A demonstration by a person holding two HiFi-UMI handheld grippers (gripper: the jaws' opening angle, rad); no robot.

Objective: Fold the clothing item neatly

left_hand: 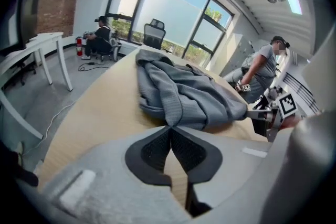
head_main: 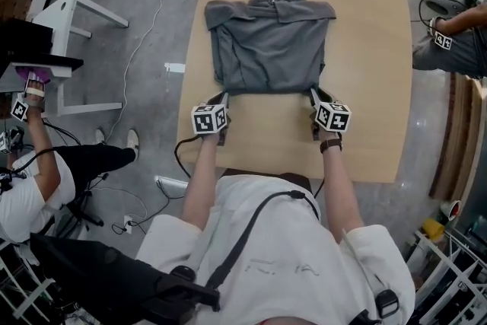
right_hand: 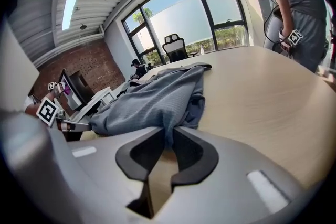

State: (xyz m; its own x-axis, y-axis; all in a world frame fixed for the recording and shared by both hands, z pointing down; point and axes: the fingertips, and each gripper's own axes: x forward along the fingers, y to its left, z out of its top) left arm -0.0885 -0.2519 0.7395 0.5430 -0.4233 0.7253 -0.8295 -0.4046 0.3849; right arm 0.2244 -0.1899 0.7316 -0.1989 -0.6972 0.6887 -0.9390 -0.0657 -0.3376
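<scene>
The gray shirt (head_main: pixel 270 46) lies flat on the far half of the worktop (head_main: pixel 373 80), with its collar toward the far edge and its sides apparently turned in. The left hand-held gripper (head_main: pixel 221 98) is closed on the near left corner of the hem, with a ridge of cloth caught right at its tips. The right hand-held gripper (head_main: pixel 313 97) stands narrow, pinching the near right corner.

The step in hand looks like carrying the hem up to the collar. To do it well, both corners should rise together and level, keeping the hem taut between them. They should travel straight toward the far edge and land square on the shoulders so no slack bunches. The left grip looks shallow, so a gentle pull is wiser.

No brand, label or writing is readable. The marker cubes (head_main: pixel 209 119) show only black-and-white patterns.
</scene>
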